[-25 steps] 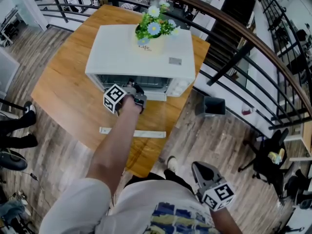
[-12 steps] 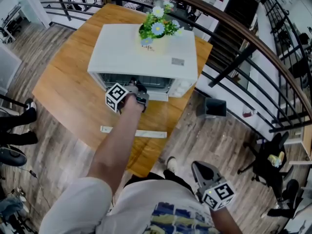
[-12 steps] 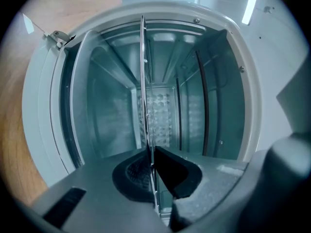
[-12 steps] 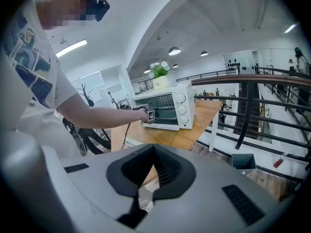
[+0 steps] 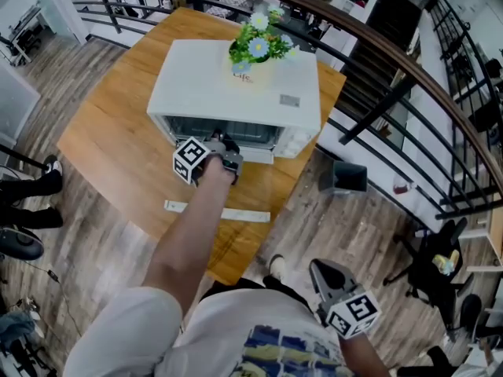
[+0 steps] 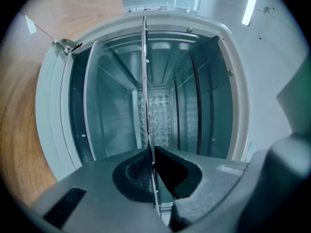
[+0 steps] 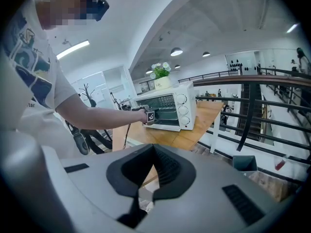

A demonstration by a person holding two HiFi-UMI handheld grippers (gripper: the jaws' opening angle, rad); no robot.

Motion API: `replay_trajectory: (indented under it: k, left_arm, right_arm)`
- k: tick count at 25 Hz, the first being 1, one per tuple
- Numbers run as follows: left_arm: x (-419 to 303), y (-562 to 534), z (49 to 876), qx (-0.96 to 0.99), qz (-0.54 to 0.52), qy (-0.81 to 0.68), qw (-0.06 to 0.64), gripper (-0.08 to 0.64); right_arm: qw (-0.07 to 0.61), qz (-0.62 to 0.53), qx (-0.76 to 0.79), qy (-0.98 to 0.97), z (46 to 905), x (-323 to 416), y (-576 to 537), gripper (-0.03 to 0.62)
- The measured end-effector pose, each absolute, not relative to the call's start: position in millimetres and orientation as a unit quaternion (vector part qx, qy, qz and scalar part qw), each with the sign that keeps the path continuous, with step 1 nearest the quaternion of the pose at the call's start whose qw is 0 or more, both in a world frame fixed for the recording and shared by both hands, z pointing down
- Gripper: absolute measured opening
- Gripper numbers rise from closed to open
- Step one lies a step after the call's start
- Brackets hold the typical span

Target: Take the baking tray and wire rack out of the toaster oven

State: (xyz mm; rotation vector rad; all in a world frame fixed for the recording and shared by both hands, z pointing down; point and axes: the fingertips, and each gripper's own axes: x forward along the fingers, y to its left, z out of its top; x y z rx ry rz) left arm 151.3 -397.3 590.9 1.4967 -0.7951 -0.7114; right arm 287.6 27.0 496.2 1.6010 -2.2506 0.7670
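One flowerpot [image 5: 246, 71] lettered "Life" on toaster oven [image 5: 212, 85], left claw [image 6: 151, 149] pinching metal edge [image 6: 144, 81], right claw [image 7: 153, 147] pressed together

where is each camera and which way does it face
Head view: on the head, looking steeply down at the toaster oven; shows left arm, left gripper, right gripper.
Left gripper view: rides the left gripper, faces into the oven; jaws pinch a shelf edge.
Right gripper view: rides the right gripper, faces the oven's front; shows torso, left arm.
Shared: head and right gripper views both see the left arm.
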Motion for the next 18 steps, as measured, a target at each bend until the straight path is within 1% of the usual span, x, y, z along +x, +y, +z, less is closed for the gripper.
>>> replay_trajectory:
  k: [18]
  left_arm:
    - [138.0,-357.7,586.2,0.642,-0.307,-0.347,0.611,0.002]
  right_arm:
    - [0.132,0.255,0.532,-0.796,491.4,291.6,27.6,0.002]
